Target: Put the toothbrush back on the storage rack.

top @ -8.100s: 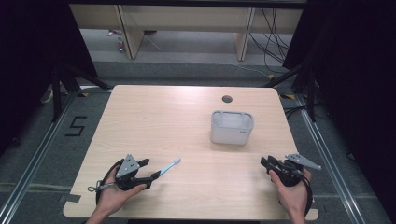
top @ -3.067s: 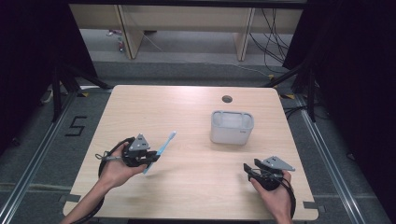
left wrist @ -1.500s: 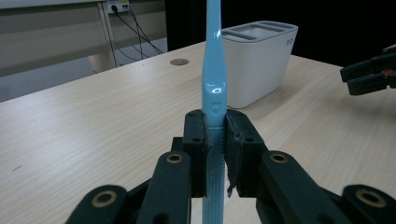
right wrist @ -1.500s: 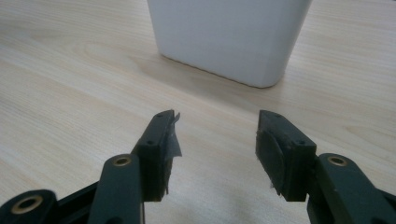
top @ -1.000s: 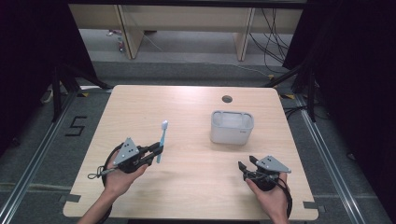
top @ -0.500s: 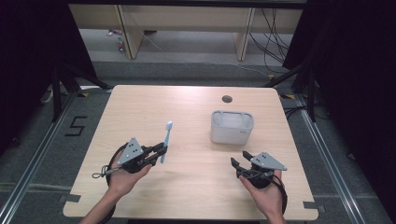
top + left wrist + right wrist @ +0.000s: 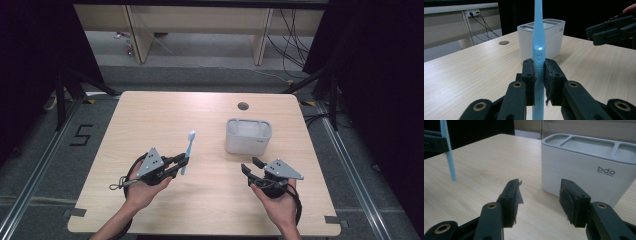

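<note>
- Jaws of the left gripper [image 7: 176,162] clench a blue toothbrush [image 7: 188,150] low on its handle, long axis upright, head upward.
- White holder [image 7: 248,135] stands toward the counter's [image 7: 150,115] far right corner, beyond the toothbrush.
- Right gripper [image 7: 537,202], jaws released, sits nearer the holder.

Both my grippers are all black, the left gripper [image 7: 176,163] and the right gripper [image 7: 251,166] each with a grey three-cornered plate on top. Brass-looking pivot pins at the jaw joints, frayed black pads, black cables trailing off. Forearms bare, no sleeves.
</note>
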The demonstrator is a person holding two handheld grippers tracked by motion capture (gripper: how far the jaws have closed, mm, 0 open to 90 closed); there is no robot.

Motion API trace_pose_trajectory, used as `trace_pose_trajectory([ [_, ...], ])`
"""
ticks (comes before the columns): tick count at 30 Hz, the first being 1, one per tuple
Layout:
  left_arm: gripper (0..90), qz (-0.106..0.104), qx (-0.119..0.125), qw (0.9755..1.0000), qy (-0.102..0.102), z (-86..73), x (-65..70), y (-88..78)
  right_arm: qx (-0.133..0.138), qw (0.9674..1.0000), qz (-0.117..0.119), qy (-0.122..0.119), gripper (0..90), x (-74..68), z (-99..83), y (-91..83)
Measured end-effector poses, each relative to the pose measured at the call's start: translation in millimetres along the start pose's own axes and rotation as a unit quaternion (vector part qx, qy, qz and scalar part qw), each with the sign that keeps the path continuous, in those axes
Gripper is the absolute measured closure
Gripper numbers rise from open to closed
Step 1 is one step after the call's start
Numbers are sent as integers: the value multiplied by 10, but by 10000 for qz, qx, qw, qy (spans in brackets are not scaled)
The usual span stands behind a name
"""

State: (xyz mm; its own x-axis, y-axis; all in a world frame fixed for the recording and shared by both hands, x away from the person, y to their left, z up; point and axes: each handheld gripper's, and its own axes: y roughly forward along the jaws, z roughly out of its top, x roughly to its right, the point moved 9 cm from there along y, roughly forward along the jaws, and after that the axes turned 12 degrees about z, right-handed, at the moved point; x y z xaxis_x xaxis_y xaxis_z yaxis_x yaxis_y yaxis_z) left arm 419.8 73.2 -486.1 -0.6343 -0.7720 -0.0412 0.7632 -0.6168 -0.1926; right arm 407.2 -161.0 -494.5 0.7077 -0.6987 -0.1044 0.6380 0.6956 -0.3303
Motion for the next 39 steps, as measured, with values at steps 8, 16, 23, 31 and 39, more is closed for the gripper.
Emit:
trace_pose_trajectory([
  [8,785,-77,-78,9999,67,0,97,82,126,9996,183,184,542,-128,89,84],
  [16,785,-91,-79,9999,22,-8,151,136,313,9990,296,104,544,-186,182,131],
  [23,785,-121,-87,9999,32,-3,204,193,401,9982,400,182,565,-246,231,179],
  [31,785,-170,-87,9998,44,1,277,246,425,9969,616,257,594,-346,273,232],
  [39,785,-209,-106,9997,43,-3,334,285,464,9961,714,231,614,-403,315,270],
])
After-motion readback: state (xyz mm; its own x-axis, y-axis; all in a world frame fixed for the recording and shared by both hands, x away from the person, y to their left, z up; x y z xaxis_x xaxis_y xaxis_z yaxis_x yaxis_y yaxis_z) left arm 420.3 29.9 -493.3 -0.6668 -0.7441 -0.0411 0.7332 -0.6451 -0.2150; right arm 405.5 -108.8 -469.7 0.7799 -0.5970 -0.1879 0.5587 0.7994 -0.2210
